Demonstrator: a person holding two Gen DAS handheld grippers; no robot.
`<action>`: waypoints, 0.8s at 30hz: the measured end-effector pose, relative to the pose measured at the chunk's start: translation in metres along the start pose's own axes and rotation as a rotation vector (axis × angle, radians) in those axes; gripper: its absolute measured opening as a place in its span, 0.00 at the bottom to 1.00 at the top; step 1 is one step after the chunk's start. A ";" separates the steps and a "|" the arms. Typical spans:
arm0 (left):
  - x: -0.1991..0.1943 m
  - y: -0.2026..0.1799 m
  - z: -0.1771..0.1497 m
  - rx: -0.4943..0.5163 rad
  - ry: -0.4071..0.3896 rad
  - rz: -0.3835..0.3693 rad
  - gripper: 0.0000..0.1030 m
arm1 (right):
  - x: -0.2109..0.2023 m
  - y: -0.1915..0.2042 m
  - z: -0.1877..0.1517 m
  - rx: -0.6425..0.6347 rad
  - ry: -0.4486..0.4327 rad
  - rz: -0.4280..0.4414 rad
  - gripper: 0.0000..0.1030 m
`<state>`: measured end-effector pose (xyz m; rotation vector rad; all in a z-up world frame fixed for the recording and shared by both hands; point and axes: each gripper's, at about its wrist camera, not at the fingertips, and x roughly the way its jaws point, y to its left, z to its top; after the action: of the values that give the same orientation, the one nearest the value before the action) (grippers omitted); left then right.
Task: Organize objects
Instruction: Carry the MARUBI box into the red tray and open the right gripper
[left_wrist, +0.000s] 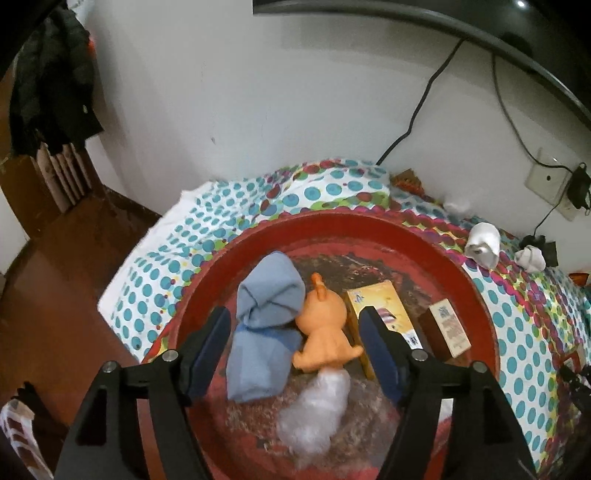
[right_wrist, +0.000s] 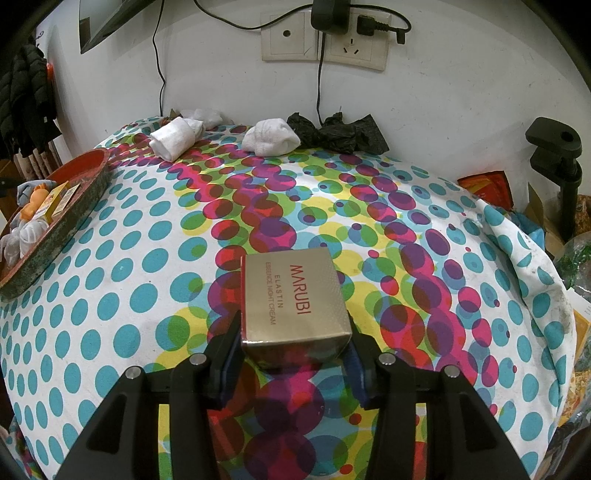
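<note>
A round red tray (left_wrist: 476, 280) lies on the dotted cloth. In it are a folded blue cloth (left_wrist: 266, 325), an orange toy figure (left_wrist: 323, 328), a yellow box (left_wrist: 380, 310), a brown box (left_wrist: 448, 326) and a white fluffy bundle (left_wrist: 317, 410). My left gripper (left_wrist: 295, 354) hangs open above the tray, empty. My right gripper (right_wrist: 293, 354) is shut on a silver MARUBI night cream box (right_wrist: 291, 302), held just above the cloth. The tray shows at the left in the right wrist view (right_wrist: 62, 221).
Two rolled white socks (right_wrist: 177, 138) (right_wrist: 271, 142) and a black plastic bag (right_wrist: 336, 133) lie at the far edge of the cloth by the wall. Cables hang from wall sockets (right_wrist: 325, 37). A black clamp (right_wrist: 557, 162) and clutter stand at the right.
</note>
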<state>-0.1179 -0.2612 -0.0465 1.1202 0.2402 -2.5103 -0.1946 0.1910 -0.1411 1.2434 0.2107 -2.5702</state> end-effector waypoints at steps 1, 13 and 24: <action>-0.005 -0.003 -0.004 0.007 -0.014 -0.004 0.70 | 0.000 0.000 0.000 0.000 0.000 0.000 0.46; -0.036 -0.035 -0.053 0.117 -0.093 0.033 0.77 | -0.001 0.001 0.000 -0.004 0.000 -0.002 0.46; -0.030 -0.016 -0.069 0.060 -0.093 0.088 0.82 | -0.002 0.007 0.001 0.059 0.021 -0.093 0.45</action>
<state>-0.0592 -0.2179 -0.0698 1.0112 0.0884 -2.4982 -0.1923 0.1845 -0.1389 1.3116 0.2031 -2.6610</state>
